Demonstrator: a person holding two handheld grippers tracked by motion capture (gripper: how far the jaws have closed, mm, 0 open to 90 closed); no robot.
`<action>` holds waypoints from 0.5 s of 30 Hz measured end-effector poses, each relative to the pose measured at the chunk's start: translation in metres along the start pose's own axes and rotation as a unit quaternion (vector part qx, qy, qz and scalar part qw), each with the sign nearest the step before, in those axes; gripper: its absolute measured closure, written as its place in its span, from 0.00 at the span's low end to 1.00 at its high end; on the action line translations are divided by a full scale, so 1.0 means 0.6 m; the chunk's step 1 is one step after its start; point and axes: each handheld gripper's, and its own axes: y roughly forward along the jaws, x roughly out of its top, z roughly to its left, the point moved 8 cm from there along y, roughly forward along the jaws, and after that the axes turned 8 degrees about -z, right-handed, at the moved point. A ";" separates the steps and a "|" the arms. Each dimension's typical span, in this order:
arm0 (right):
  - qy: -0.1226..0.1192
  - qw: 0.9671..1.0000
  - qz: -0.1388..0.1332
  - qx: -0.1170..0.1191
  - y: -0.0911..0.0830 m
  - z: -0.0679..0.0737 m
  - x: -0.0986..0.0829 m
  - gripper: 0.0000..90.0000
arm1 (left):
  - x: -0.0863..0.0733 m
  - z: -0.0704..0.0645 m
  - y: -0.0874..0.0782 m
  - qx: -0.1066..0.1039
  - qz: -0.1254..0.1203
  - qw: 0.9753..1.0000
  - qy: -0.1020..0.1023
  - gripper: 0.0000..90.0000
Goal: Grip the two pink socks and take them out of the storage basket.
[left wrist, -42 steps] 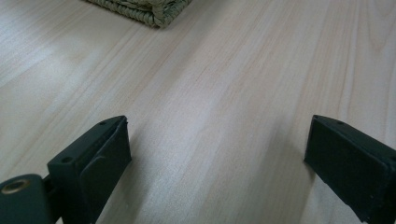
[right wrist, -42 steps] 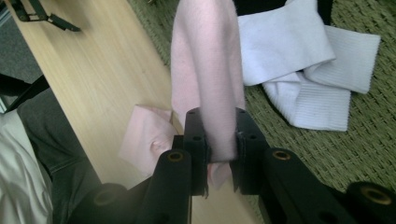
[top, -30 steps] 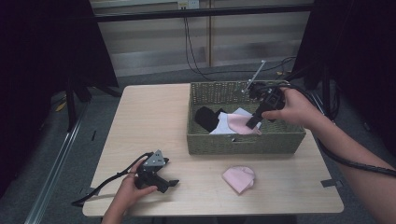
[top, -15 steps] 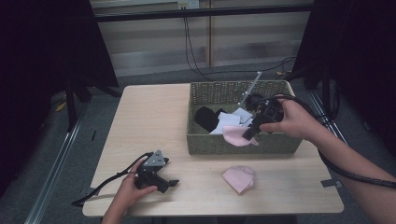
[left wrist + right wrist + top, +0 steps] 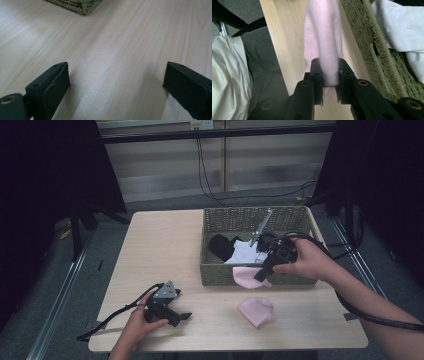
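My right gripper [image 5: 262, 274] [image 5: 329, 75] is shut on a pink cloth [image 5: 246, 276] [image 5: 323, 37], which hangs over the near wall of the woven basket [image 5: 220, 272] [image 5: 372, 37]. A second pink cloth [image 5: 256, 310] lies on the table in front of the basket. Inside the basket are a white cloth [image 5: 244, 253] [image 5: 397, 22] and a black item [image 5: 221, 246]. My left gripper [image 5: 172, 317] [image 5: 116, 85] rests low on the table at the front left, jaws wide open with nothing between them.
The light wooden table [image 5: 160, 255] [image 5: 120, 45] stands on a grey floor. A basket corner [image 5: 77, 5] shows ahead of the left gripper. A cable [image 5: 372, 317] trails from the right gripper. Legs in grey trousers [image 5: 262, 62] sit at the table's near edge.
My right gripper has drawn the pink cloth from inside the basket toward me and over its near wall. The left gripper has stayed in place.
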 end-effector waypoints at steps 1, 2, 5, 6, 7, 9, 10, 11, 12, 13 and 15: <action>0.000 1.000 0.000 0.000 0.000 0.000 0.000 0.86 | 0.000 0.000 0.000 0.000 0.000 1.000 0.000 0.07; -0.003 1.000 -0.001 0.000 0.005 0.000 -0.001 0.86 | 0.000 -0.001 0.000 0.001 -0.001 1.000 -0.003 0.07; -0.002 1.000 0.004 0.001 0.011 0.002 -0.003 0.86 | 0.000 0.000 0.000 0.000 0.000 1.000 0.000 0.07; -0.006 1.000 0.005 0.005 0.017 0.002 -0.004 0.86 | 0.000 0.000 0.000 0.000 0.001 1.000 0.000 0.07; -0.006 1.000 0.005 0.005 0.017 0.002 -0.004 0.86 | 0.000 0.000 0.000 0.000 0.001 1.000 0.000 0.07; -0.003 1.000 0.007 0.003 0.027 0.003 -0.006 0.86 | 0.000 0.000 0.000 0.000 0.000 1.000 0.000 0.07; -0.005 1.000 0.009 0.004 0.030 0.003 -0.007 0.86 | 0.000 0.000 0.000 0.000 0.000 1.000 0.000 0.07; -0.007 1.000 0.009 0.005 0.032 0.004 -0.008 0.86 | 0.000 0.000 0.000 0.000 0.000 1.000 0.000 0.07; -0.007 1.000 0.009 0.005 0.032 0.004 -0.008 0.86 | 0.000 0.000 0.000 0.000 0.000 1.000 0.000 0.07; -0.007 1.000 0.007 0.006 0.035 0.004 -0.008 0.86 | 0.000 0.000 0.000 0.000 0.001 1.000 0.000 0.07; -0.005 1.000 0.010 0.004 0.042 0.004 -0.009 0.86 | 0.000 0.000 0.000 0.001 0.001 1.000 0.000 0.07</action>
